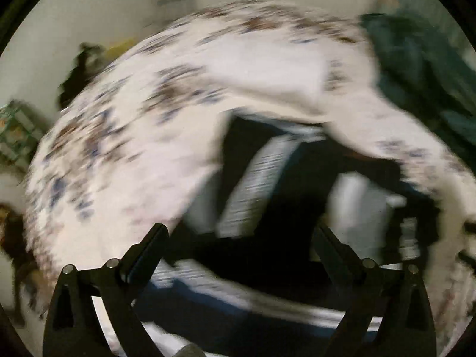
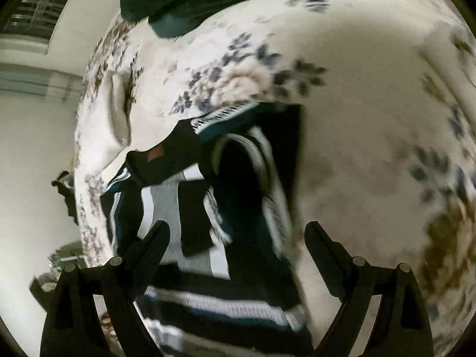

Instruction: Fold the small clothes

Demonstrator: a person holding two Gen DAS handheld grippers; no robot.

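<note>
On the floral bedspread (image 2: pixel 372 113) a dark garment with white stripes (image 2: pixel 214 208) is seen lying, partly folded and rumpled. Left gripper (image 1: pixel 241 238) and right gripper (image 2: pixel 236 235) are both spread wide above it, nothing held. Step judged: between folds; an edge must be pinched next. No containers are visible.

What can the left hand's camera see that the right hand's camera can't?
Only the left wrist view shows a green patterned box at the left edge, though that picture is blurry. Only the right wrist view shows a barred window and a small orange patch on the garment. Both show the black, white and blue striped garment lying on the flowered bedspread, dark green cloth, and open gripper fingers.
</note>
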